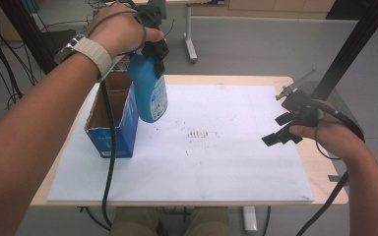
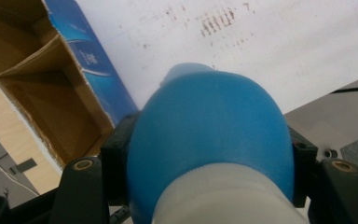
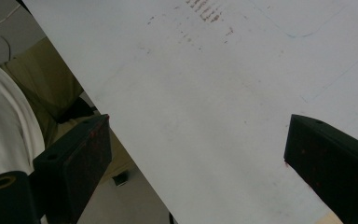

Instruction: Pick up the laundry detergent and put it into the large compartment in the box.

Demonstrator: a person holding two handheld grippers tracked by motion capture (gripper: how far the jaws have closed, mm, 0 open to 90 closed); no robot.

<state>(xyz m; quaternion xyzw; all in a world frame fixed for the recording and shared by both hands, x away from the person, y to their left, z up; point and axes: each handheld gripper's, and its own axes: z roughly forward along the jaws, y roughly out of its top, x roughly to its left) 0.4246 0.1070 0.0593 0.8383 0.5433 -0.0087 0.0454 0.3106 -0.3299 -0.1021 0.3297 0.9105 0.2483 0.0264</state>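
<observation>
A blue plastic bottle [image 1: 149, 91] with a printed label hangs in the air above the white sheet [image 1: 211, 162], just right of the open blue cardboard box [image 1: 112, 118]. My left gripper [image 1: 153, 49] is shut on its neck, and in the left gripper view the bottle's blue shoulder [image 2: 214, 135] sits between the two black jaws, with the white cap nearest the camera. My right gripper [image 1: 281, 129] hovers open over the sheet's right side with nothing between its jaws. In the right gripper view the right gripper [image 3: 200, 154] stands wide apart over bare white sheet.
The box's brown divided inside [image 2: 42, 88] faces up. Faint reddish marks [image 1: 199, 133] dot the middle of the sheet. The wooden table edge [image 1: 325, 177] lies right of the sheet. A black frame post [image 1: 347, 54] rises at the right. Cables trail from both grippers.
</observation>
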